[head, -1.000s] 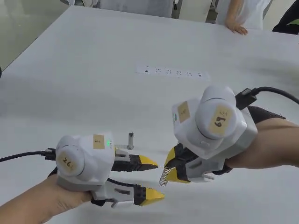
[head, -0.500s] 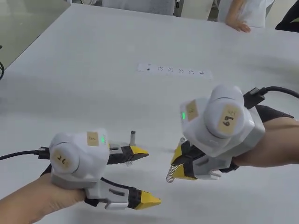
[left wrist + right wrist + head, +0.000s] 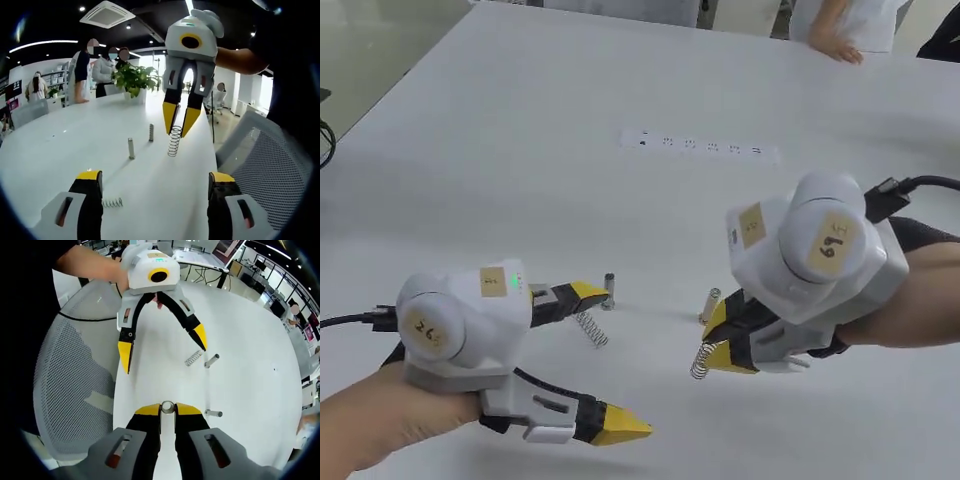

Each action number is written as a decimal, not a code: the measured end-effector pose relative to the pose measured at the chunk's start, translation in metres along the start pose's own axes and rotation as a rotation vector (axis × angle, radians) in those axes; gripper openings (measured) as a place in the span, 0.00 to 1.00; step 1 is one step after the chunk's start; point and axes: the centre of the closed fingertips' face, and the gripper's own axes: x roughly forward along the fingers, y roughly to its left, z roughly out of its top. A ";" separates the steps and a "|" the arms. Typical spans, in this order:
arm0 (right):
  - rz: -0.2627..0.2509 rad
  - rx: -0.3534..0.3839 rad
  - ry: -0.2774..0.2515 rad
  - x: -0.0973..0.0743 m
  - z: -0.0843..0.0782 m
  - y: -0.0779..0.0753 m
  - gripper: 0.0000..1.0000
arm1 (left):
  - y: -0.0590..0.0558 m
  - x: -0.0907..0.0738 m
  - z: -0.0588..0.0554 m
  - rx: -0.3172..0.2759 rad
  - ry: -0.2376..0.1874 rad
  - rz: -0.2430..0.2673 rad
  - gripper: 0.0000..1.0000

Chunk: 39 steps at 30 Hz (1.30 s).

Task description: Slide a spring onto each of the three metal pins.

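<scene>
Two tongs work over a white desk (image 3: 500,150), one in each of the person's hands.

The left tongs (image 3: 615,361) sit low at the near side of the desk in the head view. Jaws spread wide, nothing between them.

The right tongs (image 3: 718,345) have jaws together, clamped on the held spring (image 3: 701,362). It sticks out past the yellow tips. In the right gripper view its open end shows as a small ring between the closed tips. In the left gripper view it hangs roughly upright from the right tongs, lower end close to the desk; contact cannot be told.

The loose spring (image 3: 590,328) lies flat on the desk, just beside the upper jaw tip of the left tongs. The first pin (image 3: 609,291) stands upright just past that spring, near the same jaw tip. The second pin (image 3: 710,304) stands just beside the right tongs, near the held spring but apart from it. Its shaft looks ribbed in the left gripper view; too small to tell whether a spring sits on it.

Farther back on the desk is a white power strip (image 3: 700,147), well apart from the work. A person's hand (image 3: 838,45) rests at the far edge. A mesh chair (image 3: 75,385) stands beside the desk in the right gripper view. A potted plant (image 3: 132,80) sits at the desk's far end in the left gripper view, with people standing near it.
</scene>
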 end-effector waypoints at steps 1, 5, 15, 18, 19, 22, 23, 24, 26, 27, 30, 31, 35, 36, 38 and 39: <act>0.002 0.002 0.002 0.000 -0.001 0.000 0.07 | 0.001 -0.002 0.001 -0.011 -0.004 0.001 0.85; 0.001 -0.002 0.010 0.001 -0.004 0.000 0.07 | 0.009 -0.007 -0.001 -0.018 -0.001 0.028 0.88; 0.006 0.004 0.044 0.010 -0.022 -0.001 0.07 | 0.016 -0.016 -0.006 -0.062 0.003 0.070 0.98; 0.005 0.007 0.050 0.009 -0.024 -0.001 0.07 | 0.018 -0.018 -0.007 -0.066 0.004 0.082 0.98; 0.005 0.007 0.054 0.009 -0.025 -0.002 0.07 | 0.019 -0.019 -0.007 -0.069 0.002 0.086 0.98; -0.003 0.001 0.059 0.006 -0.026 -0.005 0.07 | 0.022 -0.021 -0.007 -0.074 0.002 0.095 0.98; -0.004 0.002 0.060 0.006 -0.025 -0.006 0.07 | 0.022 -0.022 -0.007 -0.074 0.002 0.097 0.98; -0.003 0.004 0.060 0.005 -0.025 -0.008 0.07 | 0.022 -0.022 -0.007 -0.076 0.001 0.097 0.98; -0.008 0.002 0.061 0.003 -0.025 -0.010 0.07 | 0.023 -0.023 -0.007 -0.076 0.000 0.101 0.98; -0.012 0.001 0.064 0.003 -0.025 -0.012 0.07 | 0.024 -0.024 -0.007 -0.078 0.002 0.104 0.98; -0.018 -0.003 0.069 0.001 -0.026 -0.017 0.07 | 0.024 -0.028 -0.009 -0.086 -0.002 0.108 0.98; -0.021 -0.004 0.069 0.000 -0.026 -0.019 0.07 | 0.024 -0.028 -0.010 -0.087 0.001 0.110 0.98; -0.025 0.000 0.073 0.001 -0.030 -0.028 0.07 | 0.026 -0.031 -0.012 -0.094 0.004 0.118 0.98; -0.022 0.006 0.077 0.001 -0.031 -0.029 0.07 | 0.026 -0.031 -0.012 -0.096 0.003 0.118 0.98; -0.024 0.004 0.081 0.001 -0.033 -0.031 0.07 | 0.026 -0.031 -0.012 -0.099 0.003 0.116 0.98; -0.022 0.006 0.083 0.001 -0.034 -0.031 0.07 | 0.026 -0.031 -0.013 -0.099 0.005 0.115 0.98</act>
